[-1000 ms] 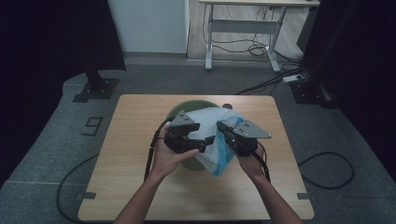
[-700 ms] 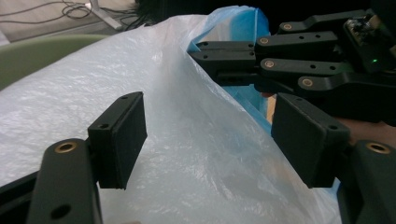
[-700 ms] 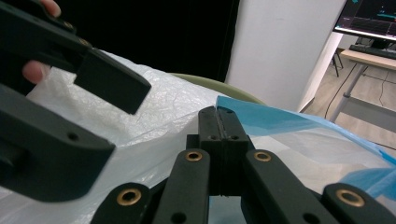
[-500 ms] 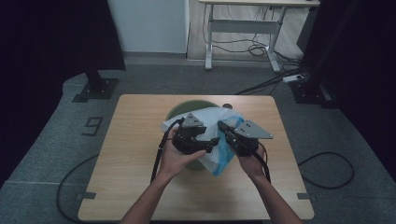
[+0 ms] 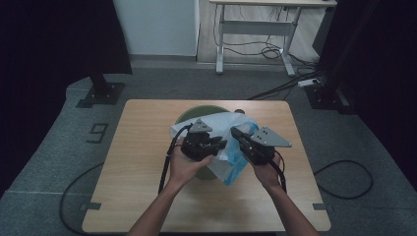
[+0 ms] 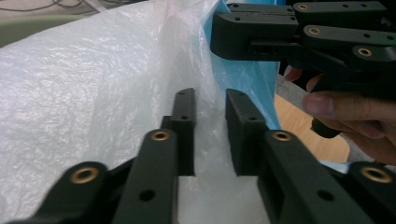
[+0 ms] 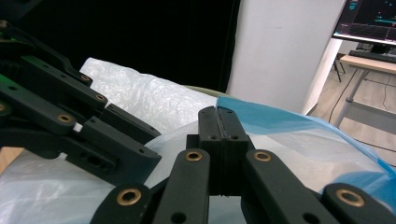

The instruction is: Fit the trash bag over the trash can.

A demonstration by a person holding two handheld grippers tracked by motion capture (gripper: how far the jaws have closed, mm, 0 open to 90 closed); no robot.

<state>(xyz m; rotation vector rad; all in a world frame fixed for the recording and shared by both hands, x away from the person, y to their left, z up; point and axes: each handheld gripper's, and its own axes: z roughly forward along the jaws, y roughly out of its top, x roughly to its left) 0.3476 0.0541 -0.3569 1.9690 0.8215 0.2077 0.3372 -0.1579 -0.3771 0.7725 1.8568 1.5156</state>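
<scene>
Left tongs [image 6: 210, 133] have just been closing around a fold of the white plastic bag [image 6: 84, 93], apparently not yet pinching it. Right tongs [image 7: 219, 149] clamp its film. Beyond, the bag drapes a green bowl [image 5: 189, 114] mid-worktop [image 5: 142, 147].

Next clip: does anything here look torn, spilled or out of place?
Nothing stands out. The white and blue plastic bag is crumpled over the green bin, with no tear or spill visible. The left claw has just been closing around a fold of it; the right claw pinches its edge.
</scene>
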